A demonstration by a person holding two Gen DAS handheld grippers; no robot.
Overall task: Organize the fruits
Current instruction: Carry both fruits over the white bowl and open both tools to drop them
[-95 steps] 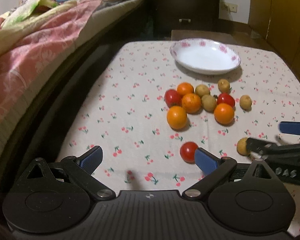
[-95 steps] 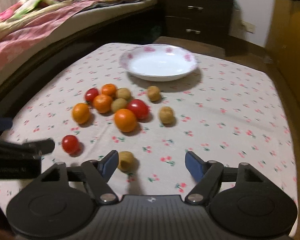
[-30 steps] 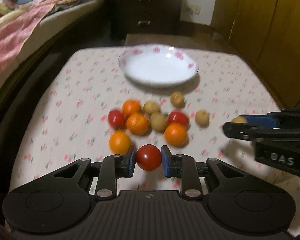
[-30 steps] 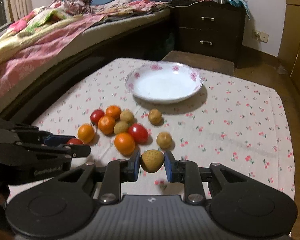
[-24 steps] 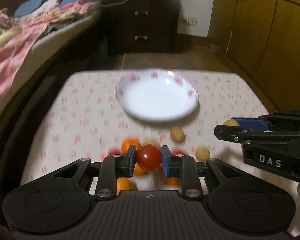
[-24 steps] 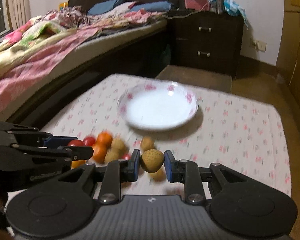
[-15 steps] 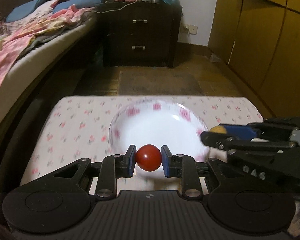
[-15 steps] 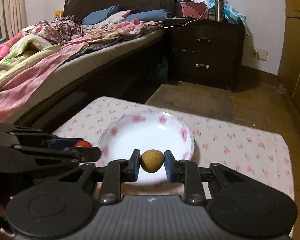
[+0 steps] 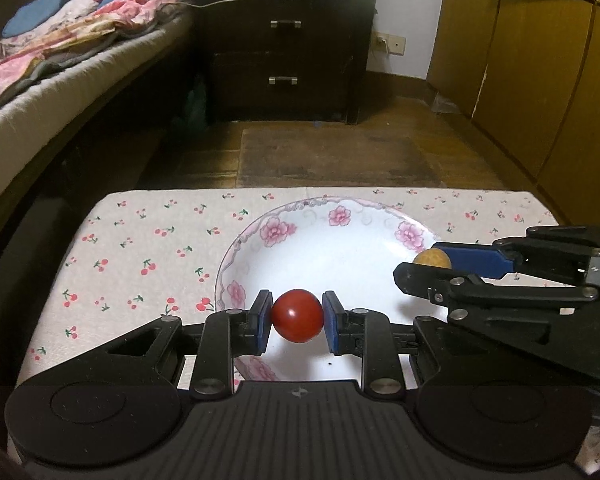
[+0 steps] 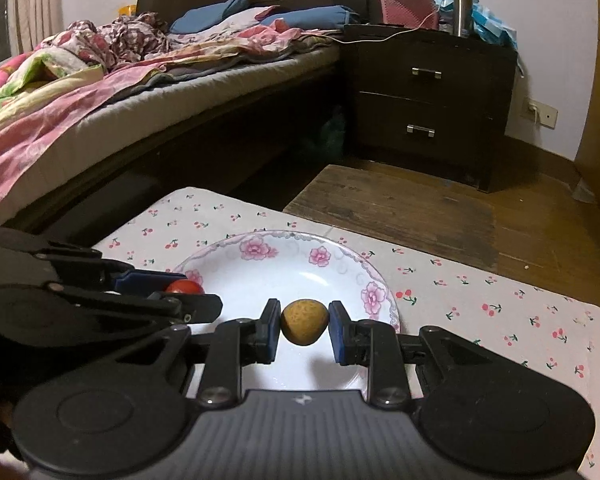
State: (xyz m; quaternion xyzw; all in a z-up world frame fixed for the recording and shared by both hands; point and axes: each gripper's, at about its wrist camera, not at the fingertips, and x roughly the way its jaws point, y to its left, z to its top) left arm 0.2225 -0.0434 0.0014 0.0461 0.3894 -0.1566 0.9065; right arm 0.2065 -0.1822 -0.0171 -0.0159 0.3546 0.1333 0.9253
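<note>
A red tomato (image 9: 297, 315) is clamped between the blue pads of my left gripper (image 9: 297, 318), which hangs over the near part of the white flowered plate (image 9: 340, 248). My right gripper (image 10: 304, 323) is shut on a small tan-brown fruit (image 10: 303, 322) and hovers over the same plate (image 10: 296, 268). In the left wrist view the right gripper (image 9: 424, 266) reaches in from the right with the brown fruit (image 9: 432, 258) at the plate's right rim. In the right wrist view the left gripper (image 10: 180, 292) enters from the left with the tomato (image 10: 184, 287). The other fruits are out of sight.
The plate stands near the far edge of a table under a cherry-print cloth (image 9: 140, 248). Beyond it lie a wooden floor, a dark nightstand (image 9: 284, 52) and a bed (image 10: 100, 92) on the left. Wooden cabinet doors (image 9: 540, 60) line the right.
Both grippers carried their fruits away from the pile and forward to above the plate. The pile of fruits has dropped out of both views.
</note>
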